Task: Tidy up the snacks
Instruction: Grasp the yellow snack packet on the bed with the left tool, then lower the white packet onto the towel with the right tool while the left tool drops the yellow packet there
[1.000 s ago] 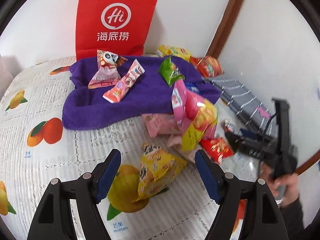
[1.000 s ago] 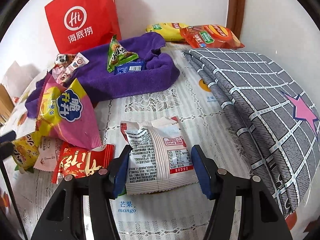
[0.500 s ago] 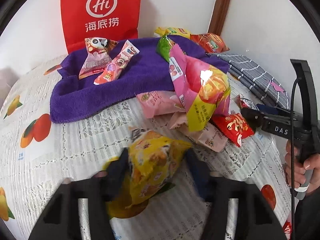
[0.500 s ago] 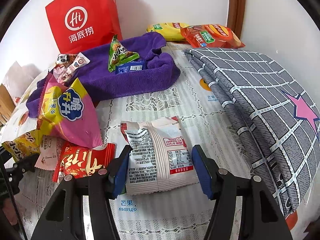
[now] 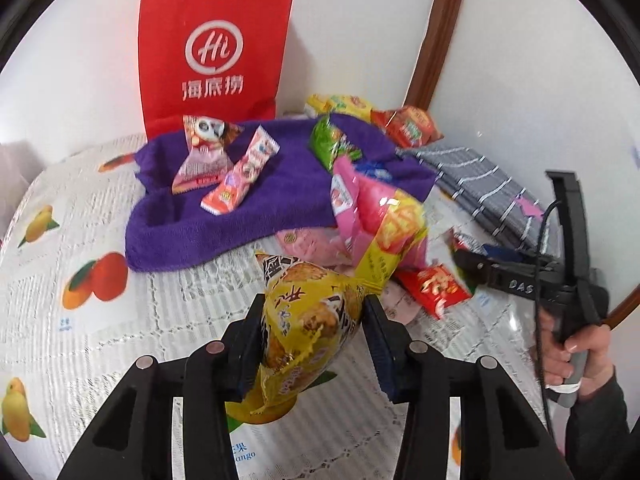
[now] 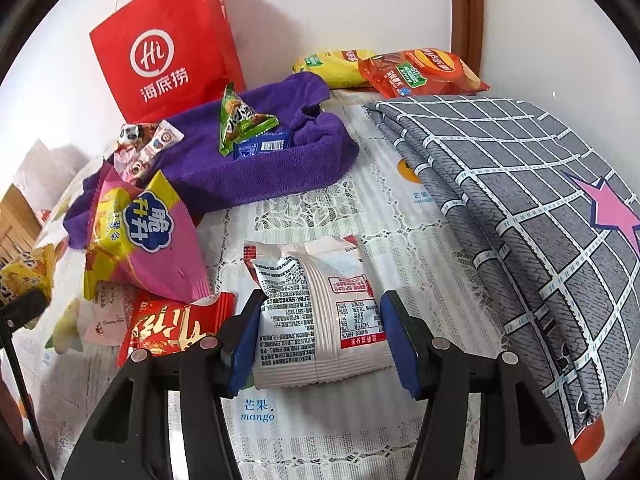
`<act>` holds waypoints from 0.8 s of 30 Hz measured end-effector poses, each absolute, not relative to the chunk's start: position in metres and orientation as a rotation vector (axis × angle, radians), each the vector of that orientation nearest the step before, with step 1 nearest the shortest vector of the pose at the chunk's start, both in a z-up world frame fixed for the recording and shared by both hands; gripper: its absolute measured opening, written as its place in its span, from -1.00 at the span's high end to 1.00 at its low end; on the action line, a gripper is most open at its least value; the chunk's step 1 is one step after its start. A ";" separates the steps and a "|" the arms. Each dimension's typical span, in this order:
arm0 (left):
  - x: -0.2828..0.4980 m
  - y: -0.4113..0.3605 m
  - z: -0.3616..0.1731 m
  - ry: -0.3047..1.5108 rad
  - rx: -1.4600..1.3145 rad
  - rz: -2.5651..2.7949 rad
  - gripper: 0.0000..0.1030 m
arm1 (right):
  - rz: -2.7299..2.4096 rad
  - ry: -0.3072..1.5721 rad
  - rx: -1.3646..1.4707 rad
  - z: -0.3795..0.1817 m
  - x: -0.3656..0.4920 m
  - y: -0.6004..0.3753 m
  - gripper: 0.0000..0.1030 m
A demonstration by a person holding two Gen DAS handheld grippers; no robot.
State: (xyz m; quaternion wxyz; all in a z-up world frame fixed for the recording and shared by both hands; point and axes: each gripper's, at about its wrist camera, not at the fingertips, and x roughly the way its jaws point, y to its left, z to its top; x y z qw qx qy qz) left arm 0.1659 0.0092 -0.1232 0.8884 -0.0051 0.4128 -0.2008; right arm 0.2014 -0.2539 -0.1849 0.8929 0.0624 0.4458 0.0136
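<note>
My left gripper [image 5: 313,300] is closing on a yellow snack bag [image 5: 304,340], and both pads press its sides. In the right wrist view my right gripper [image 6: 323,300] is closing too, its blue pads against the two edges of a white snack packet [image 6: 312,276] that lies face down on the fruit-print tablecloth [image 6: 400,240]. A purple towel [image 5: 240,216] further back carries two pink packets [image 5: 240,176], a green snack [image 6: 240,120] and a blue packet [image 6: 262,146]. The right gripper's black body [image 5: 500,276] and the hand [image 5: 576,356] holding it show at the right of the left wrist view.
A big pink-and-yellow bag [image 6: 140,240] and a red packet [image 6: 172,328] lie between the two grippers. A red paper bag [image 5: 212,52] stands against the wall behind the towel. A folded grey check cloth [image 6: 520,200] fills the right side, with orange [image 6: 420,76] and yellow [image 6: 332,66] chip bags behind it.
My left gripper moved in over the yellow bag and closed on it from wide open; the bag now stands up between the pads. The right gripper's pads drew in slightly on the white packet.
</note>
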 end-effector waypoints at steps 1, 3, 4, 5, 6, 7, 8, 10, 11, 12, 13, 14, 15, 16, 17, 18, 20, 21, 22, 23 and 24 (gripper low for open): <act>0.165 0.010 -0.120 0.850 -0.016 -0.420 0.14 | 0.030 0.925 0.132 -0.185 0.200 -0.254 -0.10; 0.165 0.012 -0.112 0.833 -0.020 -0.423 0.14 | 0.031 0.927 0.131 -0.184 0.198 -0.253 -0.10; 0.165 0.013 -0.109 0.826 -0.020 -0.420 0.14 | 0.042 0.931 0.137 -0.184 0.196 -0.252 -0.10; 0.166 0.014 -0.107 0.822 -0.022 -0.418 0.14 | 0.062 0.935 0.156 -0.183 0.193 -0.252 -0.10; 0.168 0.015 -0.104 0.818 -0.025 -0.415 0.14 | 0.080 0.939 0.180 -0.181 0.191 -0.253 -0.10; 0.170 0.017 -0.101 0.814 -0.031 -0.408 0.14 | 0.095 0.948 0.204 -0.179 0.191 -0.253 -0.09; 0.172 0.018 -0.099 0.812 -0.036 -0.404 0.14 | 0.105 0.949 0.220 -0.176 0.190 -0.254 -0.09; 0.177 0.021 -0.096 0.812 -0.048 -0.394 0.14 | 0.121 0.933 0.240 -0.166 0.189 -0.254 -0.09; 0.179 0.023 -0.095 0.808 -0.054 -0.391 0.14 | 0.124 0.920 0.239 -0.159 0.190 -0.253 -0.08; 0.181 0.024 -0.093 0.803 -0.057 -0.389 0.14 | 0.126 0.902 0.231 -0.150 0.190 -0.253 -0.08; 0.183 0.025 -0.090 0.794 -0.058 -0.386 0.14 | 0.127 0.885 0.222 -0.142 0.192 -0.252 -0.08; 0.185 0.026 -0.089 0.790 -0.057 -0.382 0.14 | 0.131 0.865 0.215 -0.136 0.193 -0.251 -0.08; 0.186 0.026 -0.088 0.787 -0.055 -0.376 0.14 | 0.134 0.851 0.209 -0.129 0.195 -0.251 -0.08; 0.189 0.027 -0.085 0.783 -0.057 -0.369 0.14 | 0.140 0.839 0.205 -0.122 0.198 -0.250 -0.08; 0.192 0.027 -0.084 0.781 -0.063 -0.367 0.14 | 0.146 0.827 0.200 -0.115 0.203 -0.249 -0.08; 0.196 0.028 -0.082 0.779 -0.070 -0.366 0.14 | 0.150 0.819 0.196 -0.108 0.209 -0.248 -0.08; 0.203 0.029 -0.079 0.773 -0.081 -0.363 0.14 | 0.156 0.795 0.186 -0.095 0.219 -0.246 -0.08; 0.206 0.030 -0.078 0.768 -0.084 -0.360 0.14 | 0.163 0.782 0.181 -0.090 0.224 -0.244 -0.08; 0.211 0.031 -0.076 0.761 -0.087 -0.356 0.14 | 0.170 0.770 0.177 -0.084 0.230 -0.242 -0.08; 0.215 0.032 -0.075 0.758 -0.089 -0.350 0.14 | 0.177 0.757 0.173 -0.078 0.236 -0.239 -0.08; 0.218 0.033 -0.074 0.756 -0.089 -0.341 0.14 | 0.182 0.744 0.170 -0.073 0.242 -0.238 -0.08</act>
